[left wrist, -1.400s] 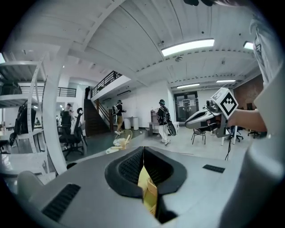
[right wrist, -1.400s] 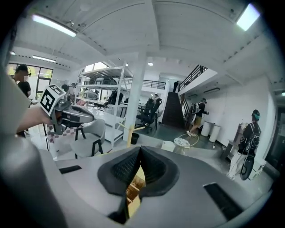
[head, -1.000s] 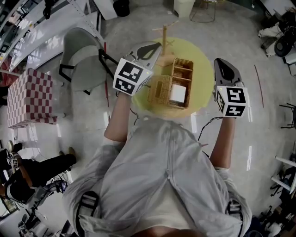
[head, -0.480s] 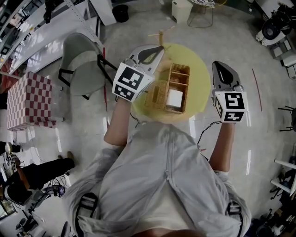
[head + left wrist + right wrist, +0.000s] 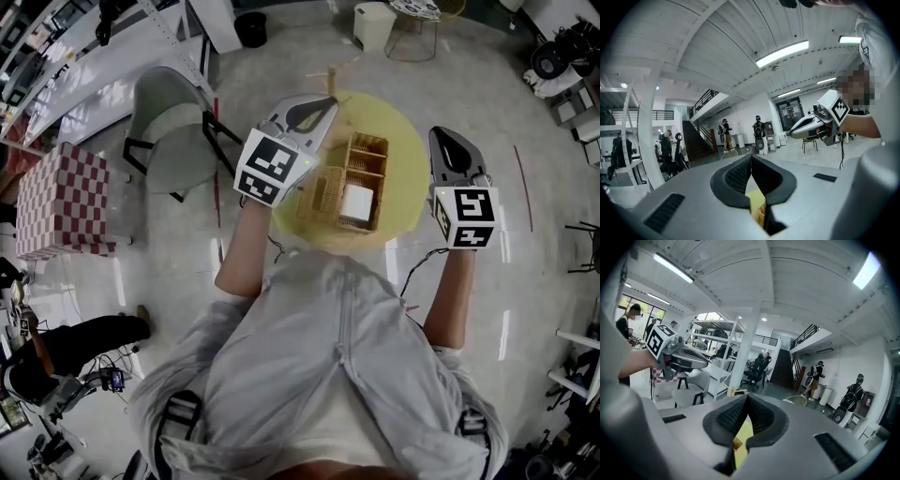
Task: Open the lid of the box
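Note:
The wicker box stands on the round yellow table. Its lid lies swung open to the left, and a white item rests in one compartment. My left gripper hovers over the table's left edge, just left of the box, shut and empty. My right gripper is off the table's right edge, apart from the box and shut on nothing. In the left gripper view the jaws meet, with the right gripper across the room. In the right gripper view the jaws meet, with the left gripper opposite.
A grey chair stands left of the table, with a red-and-white checkered block further left. A wooden stick stand rises at the table's far edge. A white bin sits beyond it. A person crouches at the lower left.
The head view has shifted a little and the left gripper has drifted slightly right. Both grippers stay shut and empty, and the lid stays open.

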